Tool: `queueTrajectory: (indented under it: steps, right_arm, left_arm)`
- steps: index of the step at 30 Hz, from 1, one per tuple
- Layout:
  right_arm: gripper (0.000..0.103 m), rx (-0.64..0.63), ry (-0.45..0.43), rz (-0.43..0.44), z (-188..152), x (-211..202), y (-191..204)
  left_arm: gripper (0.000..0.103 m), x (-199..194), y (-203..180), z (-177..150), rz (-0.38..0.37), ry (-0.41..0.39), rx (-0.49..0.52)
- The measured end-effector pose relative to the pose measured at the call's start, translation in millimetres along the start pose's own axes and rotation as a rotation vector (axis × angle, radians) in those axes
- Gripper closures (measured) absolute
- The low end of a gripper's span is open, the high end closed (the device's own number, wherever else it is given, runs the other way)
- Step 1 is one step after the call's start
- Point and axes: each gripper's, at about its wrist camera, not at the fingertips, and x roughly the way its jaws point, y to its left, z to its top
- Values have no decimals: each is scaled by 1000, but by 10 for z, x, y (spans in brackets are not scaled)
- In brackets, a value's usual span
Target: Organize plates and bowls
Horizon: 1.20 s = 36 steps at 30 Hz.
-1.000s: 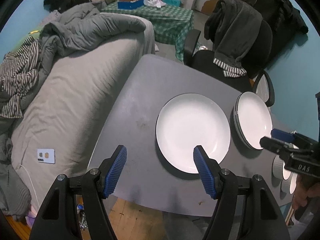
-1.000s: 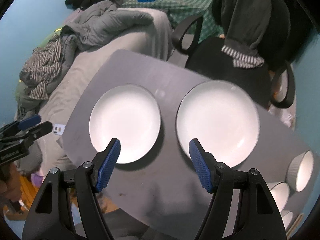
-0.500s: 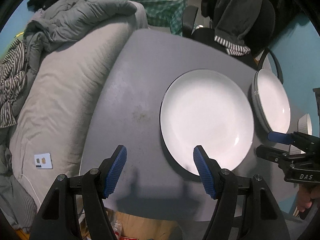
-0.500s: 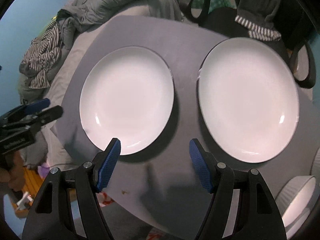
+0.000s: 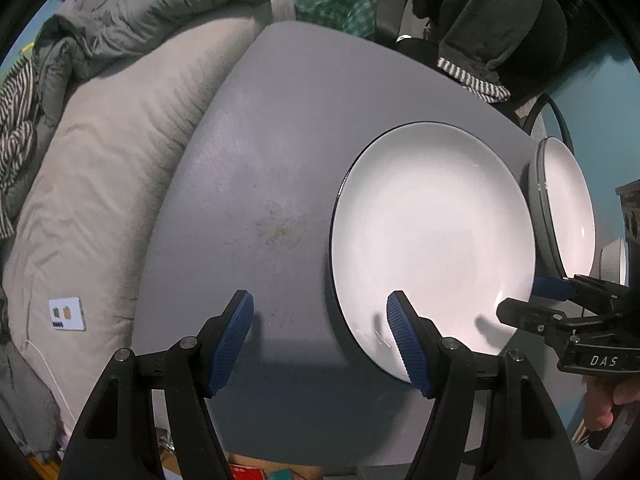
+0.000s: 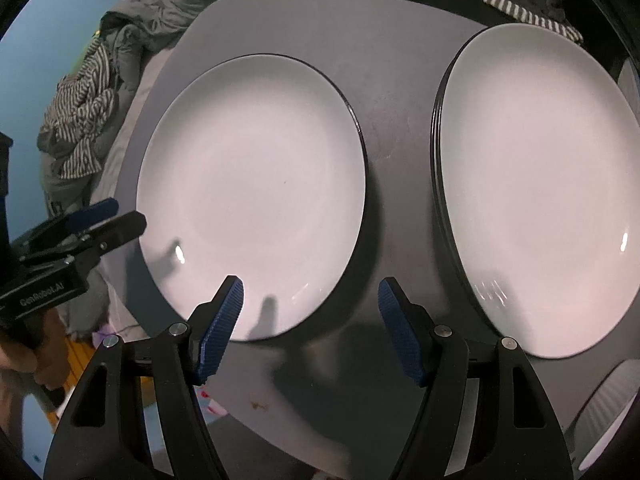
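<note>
Left wrist view had the left gripper point(image 5: 320, 338) fingers spread wide over the near plate point(image 5: 434, 240); right gripper point(image 6: 310, 330) likewise gaped, holding nothing.

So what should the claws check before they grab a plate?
1. Left claw open: ok.
2. Right claw open: ok.
3. Near round white plate with dark rim bare on top: ok.
4. Far white plate is a stack: ok, a second rim shows beneath.
5. Either claw around a plate's rim: not ok, both hover short.
6. Ribbed white bowl out of the way: cannot tell.
</note>
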Motion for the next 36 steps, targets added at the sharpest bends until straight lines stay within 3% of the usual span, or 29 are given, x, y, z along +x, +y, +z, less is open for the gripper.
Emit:
queueTrajectory:
  steps: [26,32,36]
  right_arm:
    - [35,-56,-68,-41,357,60,171]
    - [45,-62,-63,-33,463,32,109]
    - [46,-62,-82,-32,567,-54,52]
  left_arm:
    - [32,178,14,286,-48,21,-39]
    - [32,179,22,305,-50,24,-46]
    - [32,168,43,322,-51,23,-54]
